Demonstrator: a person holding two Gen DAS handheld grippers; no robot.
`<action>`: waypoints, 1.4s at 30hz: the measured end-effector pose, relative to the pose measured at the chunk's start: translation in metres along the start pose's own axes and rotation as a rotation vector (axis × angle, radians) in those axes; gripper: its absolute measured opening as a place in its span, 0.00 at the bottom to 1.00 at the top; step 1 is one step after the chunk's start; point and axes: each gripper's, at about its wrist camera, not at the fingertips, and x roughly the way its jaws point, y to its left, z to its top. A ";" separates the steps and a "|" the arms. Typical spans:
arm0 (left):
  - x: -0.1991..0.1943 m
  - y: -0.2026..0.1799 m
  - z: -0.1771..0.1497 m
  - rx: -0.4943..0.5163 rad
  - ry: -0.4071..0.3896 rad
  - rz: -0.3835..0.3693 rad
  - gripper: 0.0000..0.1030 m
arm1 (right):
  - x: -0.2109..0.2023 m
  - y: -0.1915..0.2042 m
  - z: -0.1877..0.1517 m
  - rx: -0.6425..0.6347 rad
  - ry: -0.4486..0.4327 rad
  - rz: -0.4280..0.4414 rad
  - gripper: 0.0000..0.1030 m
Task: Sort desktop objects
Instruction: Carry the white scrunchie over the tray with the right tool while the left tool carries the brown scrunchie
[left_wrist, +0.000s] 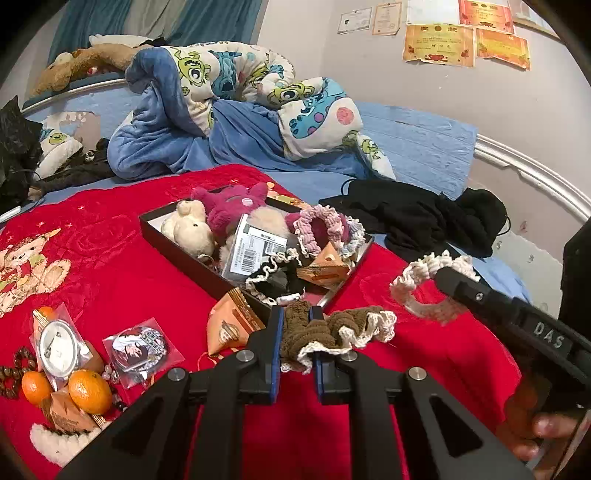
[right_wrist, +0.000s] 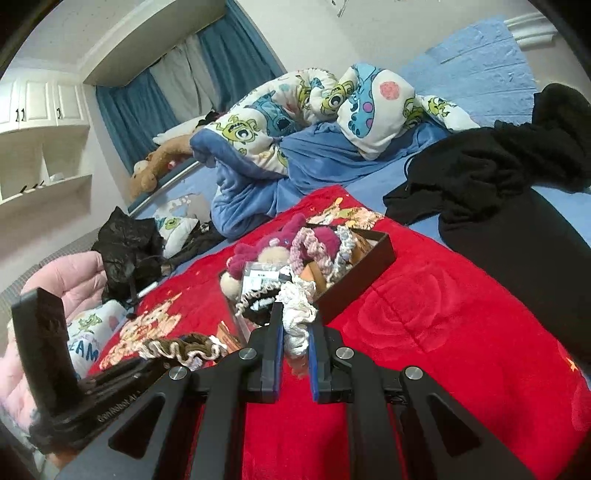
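Box (left_wrist: 177, 236) heaped full; red blanket (left_wrist: 155, 280) bare beside it.

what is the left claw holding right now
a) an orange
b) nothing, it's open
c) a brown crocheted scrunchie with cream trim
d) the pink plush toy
c: in the left wrist view the left claw is shut on the brown scrunchie, whose cream-edged loop hangs out to the right, while the oranges lie on the red blanket and the pink plush sits in the dark box.
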 end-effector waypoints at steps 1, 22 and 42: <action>0.001 0.001 0.001 0.000 -0.004 0.004 0.12 | 0.001 0.002 0.002 0.001 -0.003 0.003 0.11; 0.042 -0.013 0.027 0.022 -0.081 0.113 0.12 | 0.010 0.017 0.022 -0.002 -0.081 0.044 0.11; 0.118 0.020 0.064 -0.026 -0.155 0.067 0.12 | 0.099 -0.009 0.051 -0.061 -0.188 0.165 0.11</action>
